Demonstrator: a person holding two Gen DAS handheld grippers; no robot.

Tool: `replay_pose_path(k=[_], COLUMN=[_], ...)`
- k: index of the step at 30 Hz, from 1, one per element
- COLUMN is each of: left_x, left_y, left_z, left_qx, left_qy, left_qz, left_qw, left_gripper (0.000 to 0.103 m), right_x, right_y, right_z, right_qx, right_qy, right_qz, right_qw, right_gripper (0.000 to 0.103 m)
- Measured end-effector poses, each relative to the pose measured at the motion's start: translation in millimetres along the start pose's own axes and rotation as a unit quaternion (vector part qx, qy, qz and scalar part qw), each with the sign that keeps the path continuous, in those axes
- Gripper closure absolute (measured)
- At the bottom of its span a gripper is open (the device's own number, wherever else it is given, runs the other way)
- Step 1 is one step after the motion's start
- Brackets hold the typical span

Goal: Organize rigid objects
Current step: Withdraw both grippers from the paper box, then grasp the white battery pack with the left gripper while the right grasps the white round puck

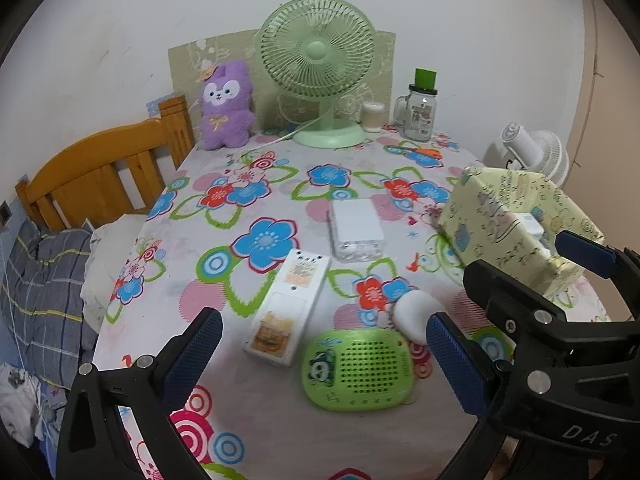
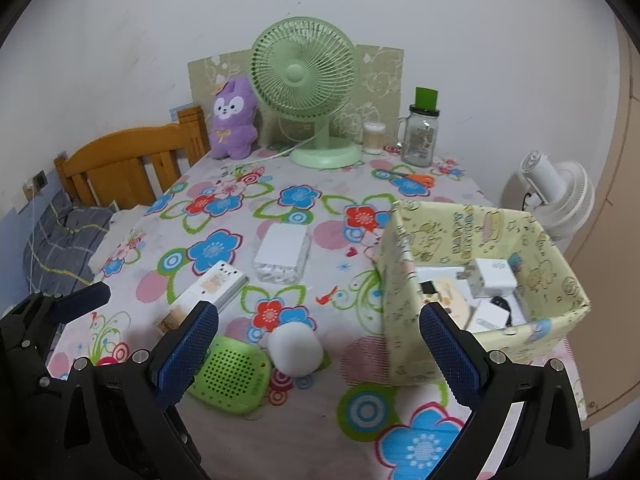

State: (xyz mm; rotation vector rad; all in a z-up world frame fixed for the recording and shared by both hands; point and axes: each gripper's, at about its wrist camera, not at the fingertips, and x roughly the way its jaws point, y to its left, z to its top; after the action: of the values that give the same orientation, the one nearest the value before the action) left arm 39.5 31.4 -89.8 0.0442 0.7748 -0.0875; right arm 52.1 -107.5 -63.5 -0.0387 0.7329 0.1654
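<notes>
On the flowered tablecloth (image 1: 280, 184) lie a green speaker (image 1: 356, 368), a long white box (image 1: 288, 306), a white round object (image 1: 416, 312) and a clear case with a white lid (image 1: 356, 228). My left gripper (image 1: 324, 360) is open low over the table, its fingers either side of the speaker. My right gripper (image 2: 318, 354) is open too, above the white round object (image 2: 294, 348) and beside the speaker (image 2: 232, 378). To the right stands a yellow patterned box (image 2: 404, 280) holding a white charger (image 2: 490, 278) and other small white items.
At the back stand a green fan (image 2: 304, 76), a purple plush (image 2: 234, 124), a glass jar with a green lid (image 2: 420, 136), a small cup (image 2: 374, 138) and orange scissors (image 2: 416, 179). A white fan (image 2: 556, 196) is off the right edge; a wooden headboard (image 1: 100, 176) and bedding are left.
</notes>
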Motion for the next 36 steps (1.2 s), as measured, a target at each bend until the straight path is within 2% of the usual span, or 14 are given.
replay_pose_path(k=[15, 28, 32, 36], left_x=[21, 53, 61, 68], left_y=[24, 31, 30, 30], left_z=[-13, -21, -23, -23], left_qx=[-0.015, -0.01, 0.001, 0.002], left_qy=[0.019, 0.049, 0.052, 0.06], left_qz=[0.011, 0.022, 0.038, 0.036], left_qw=[0.9996, 0.9985, 0.9979, 0.9976], left_gripper=[0.0, 0.0, 0.0, 0.0], right_x=[25, 64, 77, 86], right_y=[23, 22, 22, 20], right_z=[-9, -20, -23, -24], right_qx=[-0.004, 0.018, 0.015, 0.023], right_qy=[0.018, 0.065, 0.084, 0.097], right_qz=[0.0, 0.0, -0.008, -0.008], right_qw=[1.0, 0.998, 0.996, 0.995], right_gripper=[0.002, 0.007, 0.013, 0.015])
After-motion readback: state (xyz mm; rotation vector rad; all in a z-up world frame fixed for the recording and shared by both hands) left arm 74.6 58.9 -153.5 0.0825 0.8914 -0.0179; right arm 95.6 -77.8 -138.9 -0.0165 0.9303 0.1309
